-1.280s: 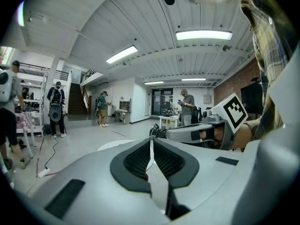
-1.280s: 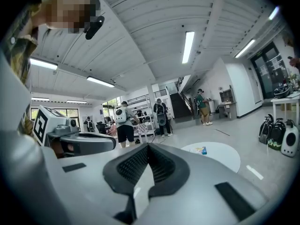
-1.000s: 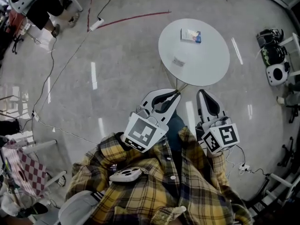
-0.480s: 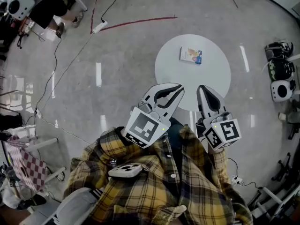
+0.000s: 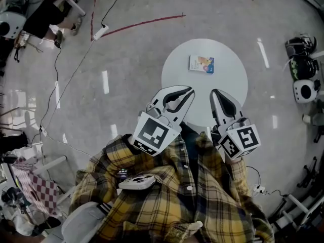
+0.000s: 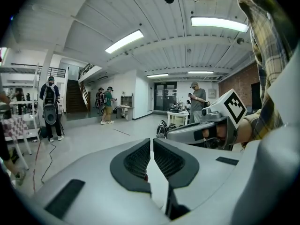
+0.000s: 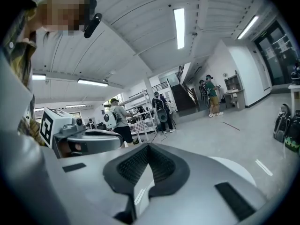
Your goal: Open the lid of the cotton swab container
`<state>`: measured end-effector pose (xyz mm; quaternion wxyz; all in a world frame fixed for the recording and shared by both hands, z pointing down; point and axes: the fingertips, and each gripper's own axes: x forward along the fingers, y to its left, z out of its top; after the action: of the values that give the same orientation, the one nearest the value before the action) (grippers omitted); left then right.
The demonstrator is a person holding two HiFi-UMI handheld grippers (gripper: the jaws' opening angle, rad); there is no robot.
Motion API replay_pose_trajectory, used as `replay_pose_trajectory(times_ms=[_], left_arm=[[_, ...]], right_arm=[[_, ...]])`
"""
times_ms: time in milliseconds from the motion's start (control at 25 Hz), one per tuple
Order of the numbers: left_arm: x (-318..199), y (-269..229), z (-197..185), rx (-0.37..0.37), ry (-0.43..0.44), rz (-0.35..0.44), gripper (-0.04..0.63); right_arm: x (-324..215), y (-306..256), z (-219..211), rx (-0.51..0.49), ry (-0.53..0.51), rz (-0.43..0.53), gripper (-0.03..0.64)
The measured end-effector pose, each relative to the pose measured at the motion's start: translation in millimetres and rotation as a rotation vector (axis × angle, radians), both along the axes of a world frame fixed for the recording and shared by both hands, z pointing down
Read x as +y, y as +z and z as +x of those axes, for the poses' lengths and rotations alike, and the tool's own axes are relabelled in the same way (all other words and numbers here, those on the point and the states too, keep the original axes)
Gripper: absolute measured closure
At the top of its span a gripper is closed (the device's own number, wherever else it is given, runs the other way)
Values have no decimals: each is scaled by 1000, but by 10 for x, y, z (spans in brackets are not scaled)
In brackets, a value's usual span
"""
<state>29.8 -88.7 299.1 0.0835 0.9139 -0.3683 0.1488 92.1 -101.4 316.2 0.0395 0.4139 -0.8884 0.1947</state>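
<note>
Okay, left gripper and right gripper sit closed, empty, at desk's near edge; cotton swab container lies straight ahead between them, toward far edge, neither nearer.

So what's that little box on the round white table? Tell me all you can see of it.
It is a small, flat rectangular box, pale blue and white with a coloured picture on top; the print is too small to read. It lies flat on the round white table, towards its far side. Only the tabletop touches it. Whether its lid is open cannot be told.
</note>
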Motion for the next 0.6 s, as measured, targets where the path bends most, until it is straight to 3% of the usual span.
replay_pose_trajectory(times_ms=[600], left_arm=[[-150,174,-63,-19,77,-38,557]], right_arm=[[-71,96,-109,-9,39,-55,600]])
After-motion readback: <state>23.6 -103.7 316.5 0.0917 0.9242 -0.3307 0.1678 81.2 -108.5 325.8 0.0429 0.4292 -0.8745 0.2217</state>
